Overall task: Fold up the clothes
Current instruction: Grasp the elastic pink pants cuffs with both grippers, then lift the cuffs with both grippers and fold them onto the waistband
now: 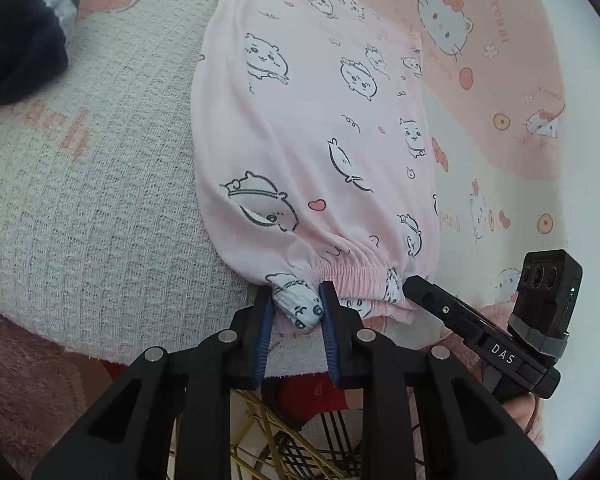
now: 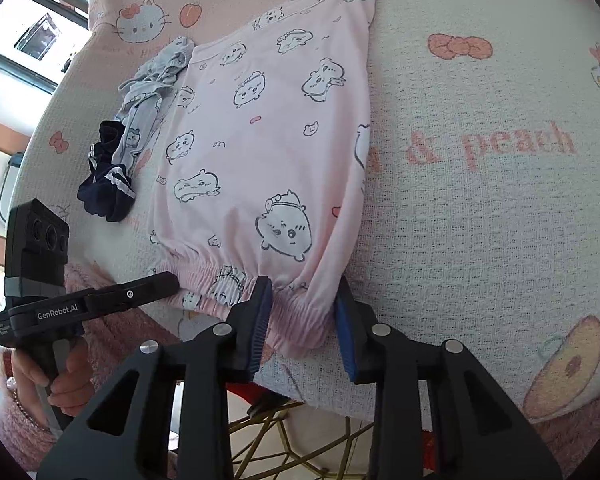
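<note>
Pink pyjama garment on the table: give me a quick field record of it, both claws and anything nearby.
garment: pink printed garment, lying flat on the cloth-covered table
elastic hem: at the near table edge, facing both claws
left claw: fingers either side of the hem's bunched corner
right claw: fingers straddling the other hem corner, looks open
nearby: dark and grey clothes beside the garment

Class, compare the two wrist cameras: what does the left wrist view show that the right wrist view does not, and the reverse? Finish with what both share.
Left wrist view only: the left gripper closing its fingers around a bunched white-printed corner of the waistband.

Right wrist view only: a grey garment beside the pink garment, a window, and the word "peach" readable.

Both: the pink garment on the towel, a dark garment, each other's gripper.
</note>
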`<state>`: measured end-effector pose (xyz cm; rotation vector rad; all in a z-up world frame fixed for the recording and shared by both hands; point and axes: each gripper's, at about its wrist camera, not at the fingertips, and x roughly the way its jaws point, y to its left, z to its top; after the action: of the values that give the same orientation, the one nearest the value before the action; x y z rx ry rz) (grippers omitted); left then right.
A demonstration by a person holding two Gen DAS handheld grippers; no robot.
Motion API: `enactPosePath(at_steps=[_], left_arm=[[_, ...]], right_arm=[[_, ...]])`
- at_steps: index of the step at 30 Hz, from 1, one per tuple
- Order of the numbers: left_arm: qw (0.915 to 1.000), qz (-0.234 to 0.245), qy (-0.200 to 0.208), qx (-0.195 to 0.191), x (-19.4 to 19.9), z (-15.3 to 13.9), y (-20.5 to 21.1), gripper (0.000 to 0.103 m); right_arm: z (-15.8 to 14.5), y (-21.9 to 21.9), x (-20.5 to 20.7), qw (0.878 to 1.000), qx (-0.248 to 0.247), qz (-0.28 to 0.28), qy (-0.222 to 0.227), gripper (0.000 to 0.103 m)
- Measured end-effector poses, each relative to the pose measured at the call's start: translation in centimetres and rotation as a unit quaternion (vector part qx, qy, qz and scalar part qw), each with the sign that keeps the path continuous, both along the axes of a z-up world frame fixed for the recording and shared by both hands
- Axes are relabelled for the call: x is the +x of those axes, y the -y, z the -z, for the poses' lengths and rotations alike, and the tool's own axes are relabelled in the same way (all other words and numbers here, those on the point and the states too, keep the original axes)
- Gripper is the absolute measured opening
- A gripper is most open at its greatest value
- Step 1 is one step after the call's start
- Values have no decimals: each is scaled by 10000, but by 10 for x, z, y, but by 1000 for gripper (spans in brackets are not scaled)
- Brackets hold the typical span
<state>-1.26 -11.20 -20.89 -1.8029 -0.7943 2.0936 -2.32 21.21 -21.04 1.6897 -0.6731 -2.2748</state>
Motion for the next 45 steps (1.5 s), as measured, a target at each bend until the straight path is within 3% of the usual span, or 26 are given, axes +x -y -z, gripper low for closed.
enactPosePath(at_steps=[5, 10, 14, 20, 23, 27, 31, 33, 39, 45], left_arm=[[9999, -154, 68, 3, 4, 0, 6, 25], [9994, -307, 136, 5, 7, 0, 11, 37], [9964, -359, 272, 723, 7, 7, 17, 40], [9898, -757, 325, 1166, 9, 9, 31, 38], [9895, -821, 451, 1098, 7, 18, 29, 39], [9935, -737, 348, 800, 6, 12, 18, 39], [9966, -623, 204, 490, 7, 5, 9, 20], [9963, -667, 118, 534, 7, -1, 9, 19], [9972, -452, -211, 556, 16, -27, 4, 17], [9957, -311, -242, 840, 42, -54, 15, 17]], right_arm=[[-1, -5, 2, 9996, -173, 88, 185, 32], [-1, -2, -1, 9998, -56, 24, 182, 36], [1, -6, -5, 9996, -223, 139, 107, 37], [-2, -4, 1, 9985, -465, 46, 301, 26], [2, 2, 0, 9986, -431, -104, 280, 29], [8, 2, -7, 9988, -484, 102, -42, 30], [2, 9, -7, 9998, -183, -49, -79, 20], [0, 6, -2, 9995, -321, 19, -67, 16], [-27, -5, 22, 9970, -665, 211, -335, 15], [-47, -9, 55, 9918, -1205, 381, -188, 14]])
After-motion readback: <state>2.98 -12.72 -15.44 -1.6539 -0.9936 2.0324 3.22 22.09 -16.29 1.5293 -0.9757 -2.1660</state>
